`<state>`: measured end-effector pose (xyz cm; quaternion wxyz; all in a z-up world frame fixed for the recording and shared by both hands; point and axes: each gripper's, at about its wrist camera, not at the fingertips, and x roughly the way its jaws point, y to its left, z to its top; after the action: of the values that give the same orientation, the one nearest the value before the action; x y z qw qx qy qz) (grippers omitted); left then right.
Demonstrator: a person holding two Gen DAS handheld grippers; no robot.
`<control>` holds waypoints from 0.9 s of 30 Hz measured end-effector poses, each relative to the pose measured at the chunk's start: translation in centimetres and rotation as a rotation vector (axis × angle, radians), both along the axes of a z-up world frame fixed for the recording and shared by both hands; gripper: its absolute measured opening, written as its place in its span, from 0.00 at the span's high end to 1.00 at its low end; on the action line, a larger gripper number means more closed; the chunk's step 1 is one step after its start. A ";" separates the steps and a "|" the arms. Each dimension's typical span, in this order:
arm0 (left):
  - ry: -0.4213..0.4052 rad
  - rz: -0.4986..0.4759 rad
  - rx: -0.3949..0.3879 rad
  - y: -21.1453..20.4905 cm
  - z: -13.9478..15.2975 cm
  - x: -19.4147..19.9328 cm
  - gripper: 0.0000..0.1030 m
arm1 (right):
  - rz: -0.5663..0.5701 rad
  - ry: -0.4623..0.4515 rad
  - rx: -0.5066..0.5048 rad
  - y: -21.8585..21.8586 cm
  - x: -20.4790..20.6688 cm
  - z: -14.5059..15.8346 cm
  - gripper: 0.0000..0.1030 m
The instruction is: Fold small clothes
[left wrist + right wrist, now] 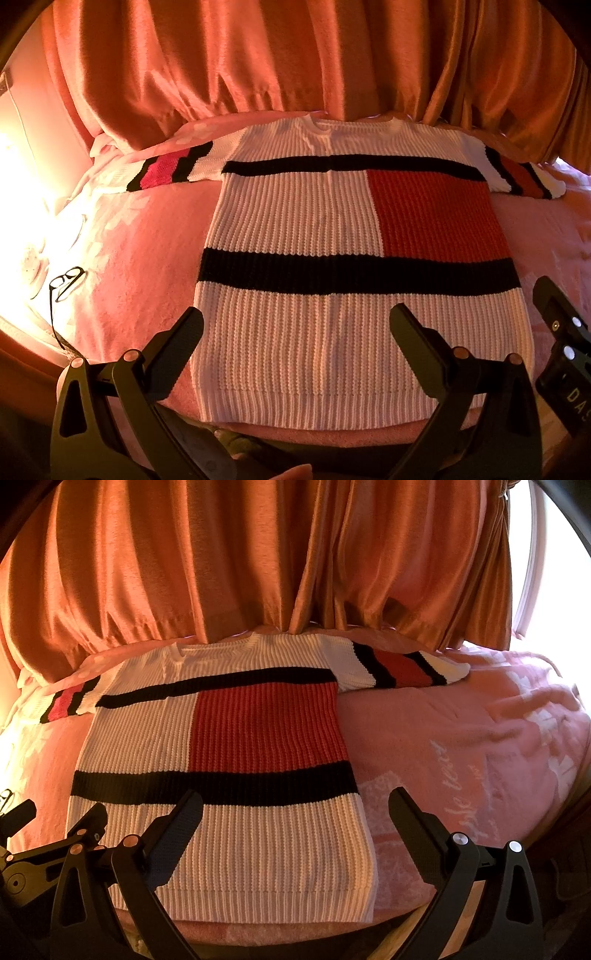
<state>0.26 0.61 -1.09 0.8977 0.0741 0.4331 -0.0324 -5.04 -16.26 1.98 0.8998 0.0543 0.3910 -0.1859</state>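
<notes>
Right now my left gripper (295,325) and right gripper (295,805) both hang wide open, holding nothing, above the hem of the sweater (332,229), which lies flat, sleeves spread, on the pink blanket (461,746).

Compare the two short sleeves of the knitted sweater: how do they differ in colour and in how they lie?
The left sleeve has a pink band between its black stripes; the right sleeve has a darker red band. In the left wrist view the left sleeve lies in bright light, the right sleeve in shade near the curtain. Both are spread flat, outward from the sweater, on the pink blanket, unfolded, and no claw touches either.
</notes>
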 end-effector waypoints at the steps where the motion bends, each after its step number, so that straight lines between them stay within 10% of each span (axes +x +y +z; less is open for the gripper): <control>1: 0.002 0.002 -0.002 0.0 -0.1 0.1 0.04 | 0.005 -0.002 0.005 -0.3 0.2 0.0 0.05; 15: 0.022 -0.059 -0.030 -2.2 -2.0 4.5 0.04 | -0.198 -0.154 0.109 -25.3 10.4 -3.2 0.06; 27: 0.014 -0.087 -0.059 -6.0 -4.0 9.4 0.04 | -0.432 -0.064 0.157 -45.7 18.9 -10.8 0.22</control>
<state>9.63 -5.42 -5.10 0.8941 0.0662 0.4347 -0.0849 13.88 -61.97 -8.82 0.8440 0.2126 0.3548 -0.3414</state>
